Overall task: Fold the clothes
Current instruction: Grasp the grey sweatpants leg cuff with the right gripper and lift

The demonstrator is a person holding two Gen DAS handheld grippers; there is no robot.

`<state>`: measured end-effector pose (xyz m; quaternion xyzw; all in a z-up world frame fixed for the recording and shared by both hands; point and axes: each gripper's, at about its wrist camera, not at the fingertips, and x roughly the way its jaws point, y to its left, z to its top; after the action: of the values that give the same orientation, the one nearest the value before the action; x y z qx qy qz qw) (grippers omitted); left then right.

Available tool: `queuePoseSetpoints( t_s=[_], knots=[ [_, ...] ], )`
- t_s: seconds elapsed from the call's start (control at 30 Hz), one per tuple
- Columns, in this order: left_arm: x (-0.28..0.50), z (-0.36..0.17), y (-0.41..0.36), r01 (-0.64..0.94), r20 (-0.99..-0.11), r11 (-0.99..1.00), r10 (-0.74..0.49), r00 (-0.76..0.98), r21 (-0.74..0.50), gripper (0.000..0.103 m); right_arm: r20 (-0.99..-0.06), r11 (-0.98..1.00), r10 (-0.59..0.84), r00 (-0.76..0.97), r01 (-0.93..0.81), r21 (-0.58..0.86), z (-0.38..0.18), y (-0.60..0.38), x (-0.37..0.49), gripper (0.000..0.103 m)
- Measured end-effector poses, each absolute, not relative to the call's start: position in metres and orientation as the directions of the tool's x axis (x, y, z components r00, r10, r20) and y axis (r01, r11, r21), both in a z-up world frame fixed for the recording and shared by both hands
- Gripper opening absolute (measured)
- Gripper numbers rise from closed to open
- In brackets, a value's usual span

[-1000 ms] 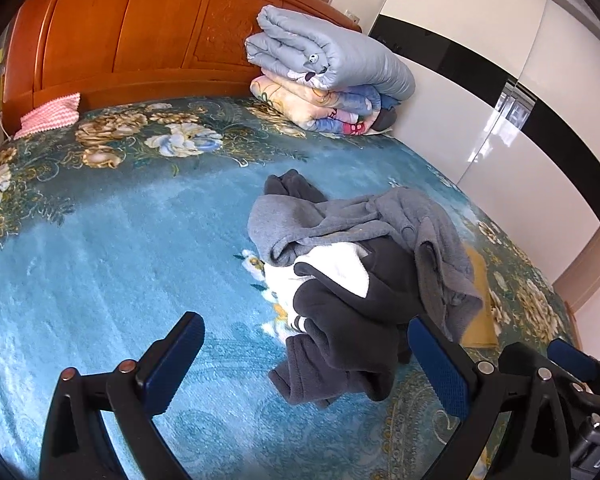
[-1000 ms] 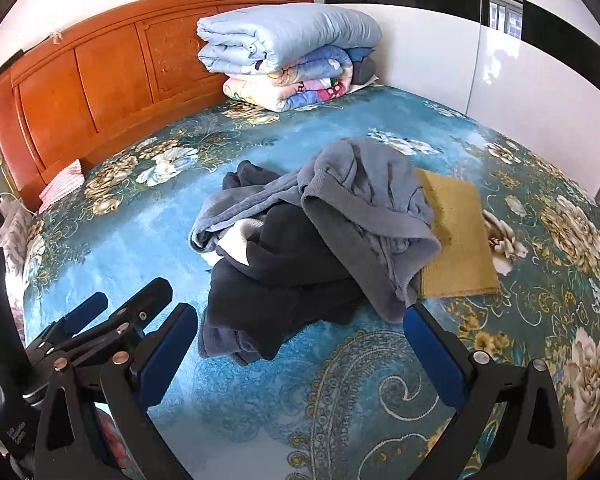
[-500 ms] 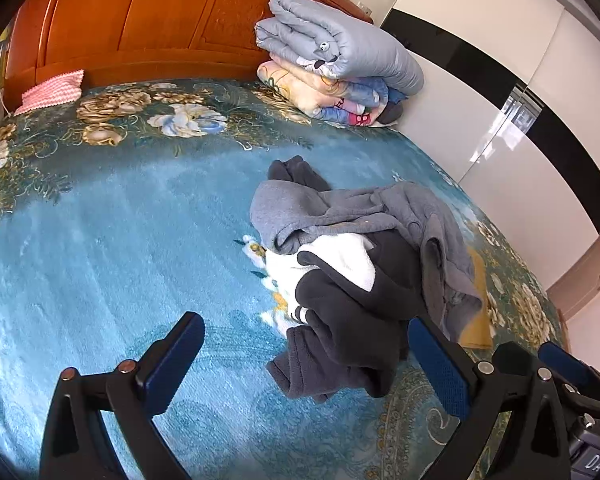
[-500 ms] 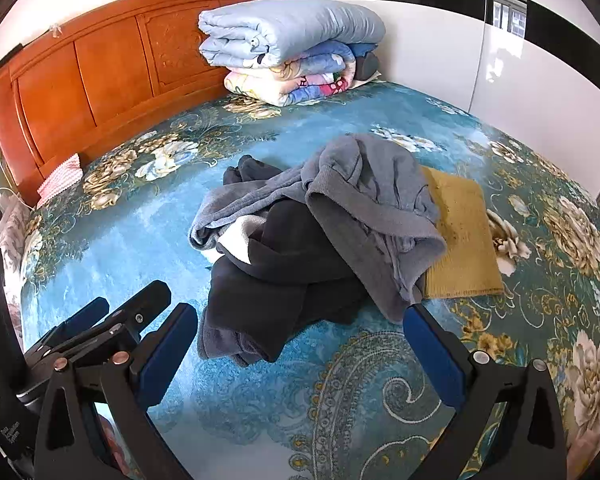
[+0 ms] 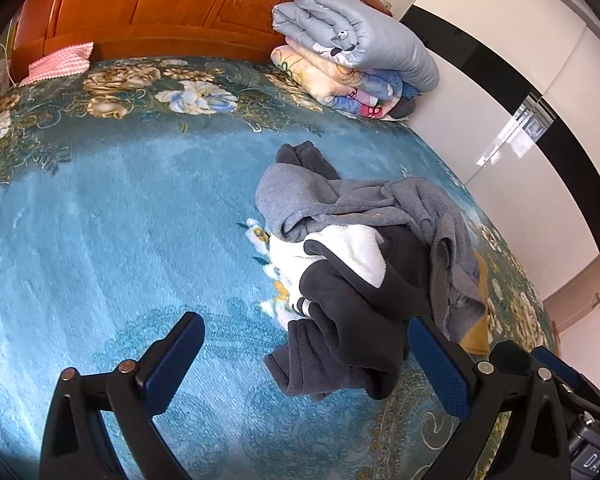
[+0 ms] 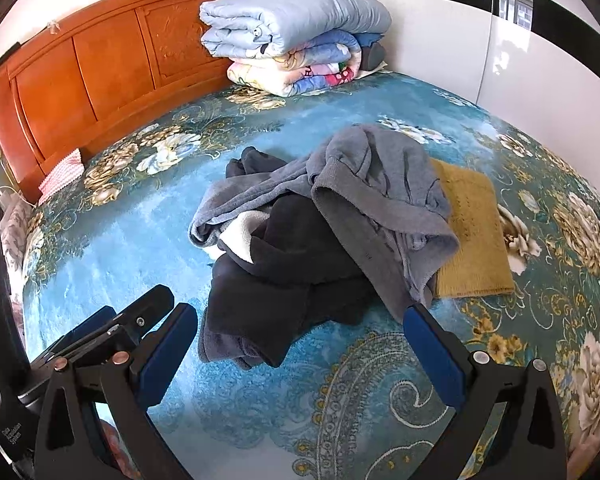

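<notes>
A heap of clothes lies mid-bed: a light grey sweatshirt [image 5: 420, 208] [image 6: 380, 200] draped over a dark grey fleece garment [image 5: 352, 320] [image 6: 284, 276] with a white lining [image 5: 352, 248]. A folded mustard-yellow cloth [image 6: 472, 232] lies flat under the heap's right side. My left gripper [image 5: 306, 356] is open and empty, just short of the heap's near edge. My right gripper [image 6: 300, 344] is open and empty, also just short of the dark garment. The left gripper's body [image 6: 112, 324] shows at the lower left of the right wrist view.
The bed has a blue floral cover [image 5: 100, 220] [image 6: 120, 248]. Folded quilts [image 5: 352, 40] [image 6: 296, 40] are stacked by the wooden headboard [image 5: 160, 8] [image 6: 80, 72]. A pink checked cloth [image 5: 60, 62] lies at the head. White wardrobe doors [image 6: 540, 80] stand to the right.
Both grippers have moved a little closer to the heap of clothes. Both stay open. The clothes have not moved.
</notes>
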<state>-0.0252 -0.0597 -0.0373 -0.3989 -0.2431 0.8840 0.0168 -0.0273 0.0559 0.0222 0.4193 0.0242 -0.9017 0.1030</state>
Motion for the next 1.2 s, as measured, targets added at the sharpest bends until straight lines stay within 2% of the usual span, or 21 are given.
queuePoseSetpoints(
  t_s=[0.17,0.33,0.43,0.53,0.6,0.63,0.7,0.9,1.07,1.2],
  knots=[
    [-0.029,-0.049,-0.070,0.231,-0.730,-0.862,0.208,-0.651,-0.451,0.103,-0.768,-0.968,-0.109,-0.631,0.242,-0.062,0.022,0.047,-0.051,0.103],
    [-0.031,-0.061,-0.085,0.313,-0.762,-0.827,0.197,-0.617,-0.467,0.103,-0.791,-0.956,0.004,-0.611,0.230,-0.182,0.013,0.032,-0.122,0.102],
    [-0.030,-0.064,-0.090,0.327,-0.759,-0.810,0.207,-0.617,-0.486,0.103,-0.809,-0.954,0.065,-0.584,0.202,-0.223,0.003,0.022,-0.163,0.094],
    [-0.031,-0.067,-0.092,0.323,-0.762,-0.810,0.218,-0.611,-0.490,0.103,-0.817,-0.941,0.157,-0.555,0.168,-0.294,-0.010,0.013,-0.192,0.072],
    [-0.032,-0.070,-0.091,0.318,-0.764,-0.807,0.234,-0.602,-0.498,0.103,-0.835,-0.939,0.209,-0.510,0.136,-0.317,-0.019,0.017,-0.206,0.040],
    [-0.033,-0.072,-0.091,0.316,-0.765,-0.805,0.242,-0.597,-0.502,0.103,-0.851,-0.950,0.195,-0.488,0.121,-0.288,-0.019,0.023,-0.209,0.033],
    [-0.033,-0.074,-0.091,0.311,-0.764,-0.799,0.262,-0.589,-0.514,0.103,-0.852,-0.960,0.191,-0.488,0.087,-0.265,-0.011,0.032,-0.207,0.008],
    [-0.026,-0.067,-0.089,0.265,-0.734,-0.778,0.337,-0.590,-0.570,0.103,-0.808,-0.968,0.128,-0.575,0.105,-0.228,0.050,0.063,-0.164,0.008],
    [-0.014,-0.053,-0.095,0.229,-0.696,-0.752,0.387,-0.605,-0.618,0.103,-0.726,-0.970,0.036,-0.686,0.150,-0.190,0.114,0.090,-0.079,0.007],
    [-0.005,-0.044,-0.093,0.209,-0.705,-0.771,0.390,-0.592,-0.602,0.103,-0.695,-0.971,-0.012,-0.719,0.173,-0.162,0.141,0.112,-0.009,0.007]
  ],
)
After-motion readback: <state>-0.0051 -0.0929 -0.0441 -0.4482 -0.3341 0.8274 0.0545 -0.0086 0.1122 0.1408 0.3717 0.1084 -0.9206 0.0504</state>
